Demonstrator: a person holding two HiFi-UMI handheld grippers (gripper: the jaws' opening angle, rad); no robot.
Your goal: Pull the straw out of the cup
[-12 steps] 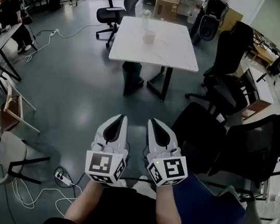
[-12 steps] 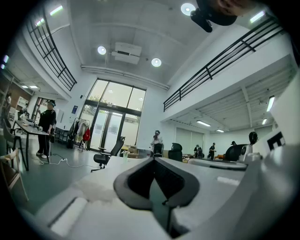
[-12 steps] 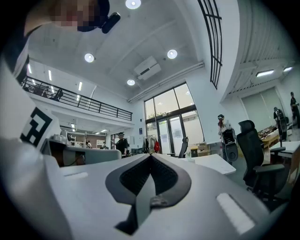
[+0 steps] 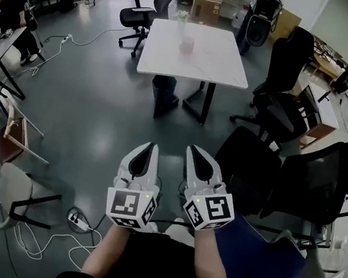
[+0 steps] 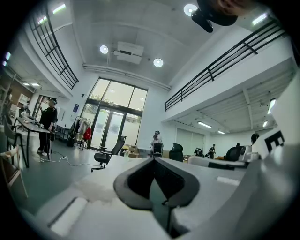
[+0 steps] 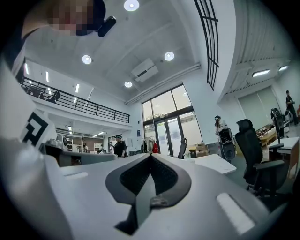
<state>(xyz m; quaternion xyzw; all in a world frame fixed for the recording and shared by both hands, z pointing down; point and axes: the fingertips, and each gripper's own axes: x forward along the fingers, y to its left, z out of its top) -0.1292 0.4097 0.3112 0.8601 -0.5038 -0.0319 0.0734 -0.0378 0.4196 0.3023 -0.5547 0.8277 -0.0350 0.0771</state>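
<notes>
Far ahead in the head view stands a white table, and on it a small pale cup with a thin straw-like stem rising from it, too small to make out. My left gripper and right gripper are held side by side close to my body, well short of the table, both pointing toward it. Both are shut with nothing between the jaws. The left gripper view shows the left gripper with jaws meeting, and the right gripper view shows the same for the right gripper.
Black office chairs crowd the right side, and a blue seat is beside me. A power strip with cables and a grey chair lie at my left. Another chair and cardboard boxes stand beyond the table.
</notes>
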